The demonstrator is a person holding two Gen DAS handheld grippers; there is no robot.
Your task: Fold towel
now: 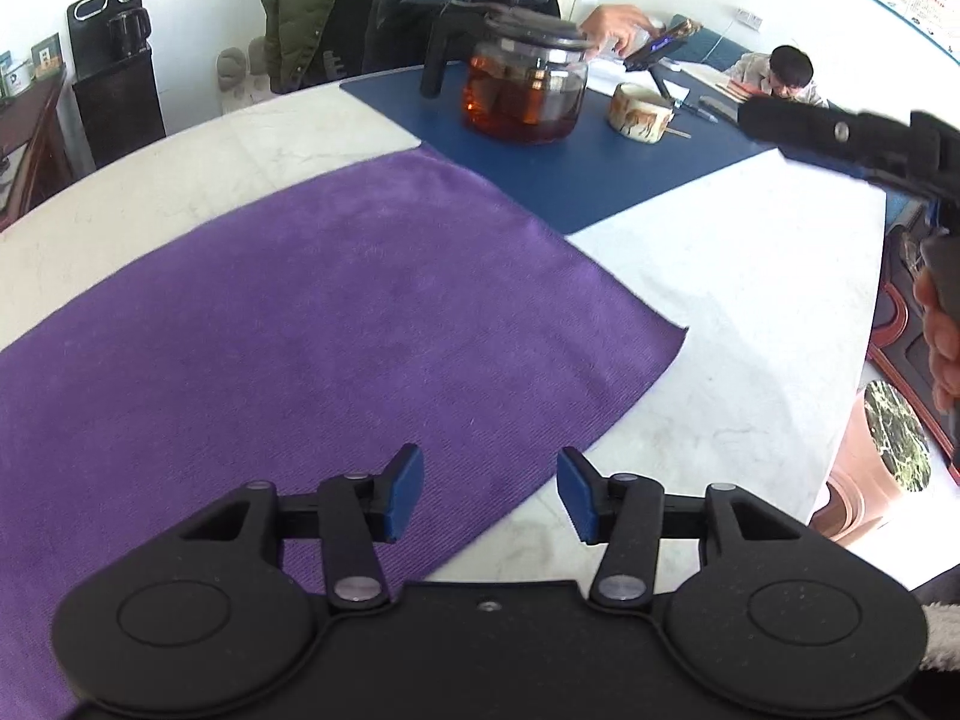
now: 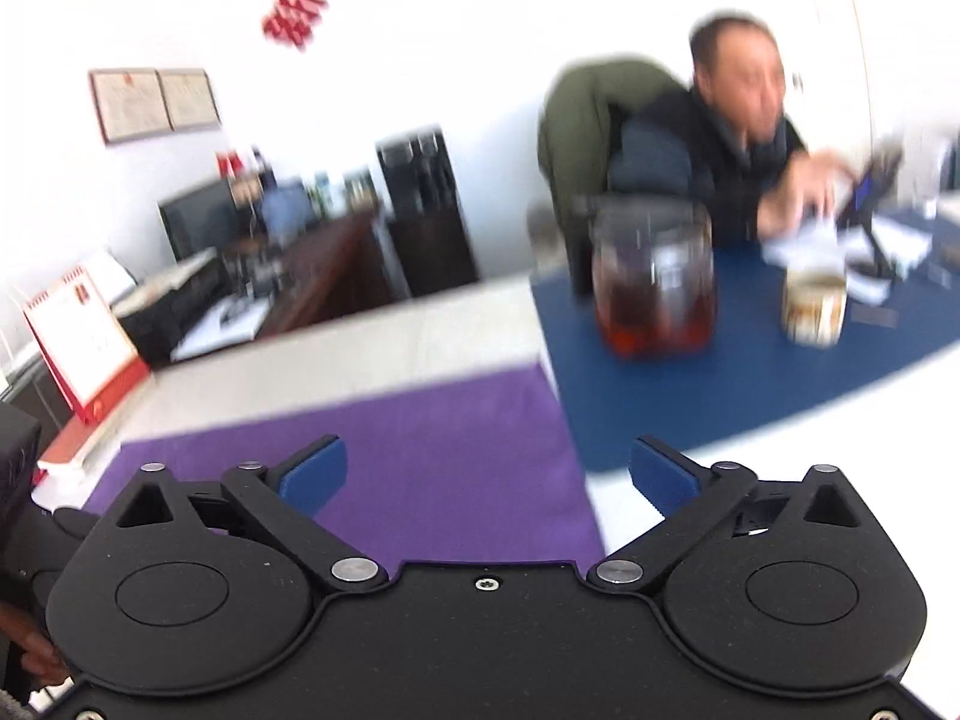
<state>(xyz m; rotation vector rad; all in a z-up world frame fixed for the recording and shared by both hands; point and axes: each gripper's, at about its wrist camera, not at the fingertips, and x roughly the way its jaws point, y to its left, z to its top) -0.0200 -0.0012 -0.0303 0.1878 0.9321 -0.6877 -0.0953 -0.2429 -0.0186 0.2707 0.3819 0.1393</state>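
Scene: A purple towel (image 1: 288,324) lies flat on a pale marble worktop (image 1: 720,324), its far corner just overlapping a blue mat (image 1: 576,174).
Towel: Spread smooth, with no raised edge or visible crease; whether it is one layer or already doubled cannot be told from either view.
Left gripper (image 1: 489,495): Above the towel's near right edge, blue pads part-way apart, nothing between them; cloth shows under one pad and bare marble under the other.
Right gripper (image 2: 489,477): Jaws at their widest and empty, pointing across the towel (image 2: 384,456) towards the far side; the view is smeared by motion. From the left wrist view it (image 1: 798,129) hangs at the far right, clear of the cloth.
Progress: Neither gripper holds the towel. By appearance the fold in hand is either not begun or just laid down and let go; at least one grasp of an edge or corner looks to be left before the cloth counts as folded.
Next: A likely move is to pinch the near right edge and carry it over to the opposite side.
Hazards: A glass teapot (image 1: 522,90) of dark tea and a small cup (image 1: 639,111) stand on the mat, near the towel's far corner.
Bystanders: Two people sit at the far end, busy with their own things.
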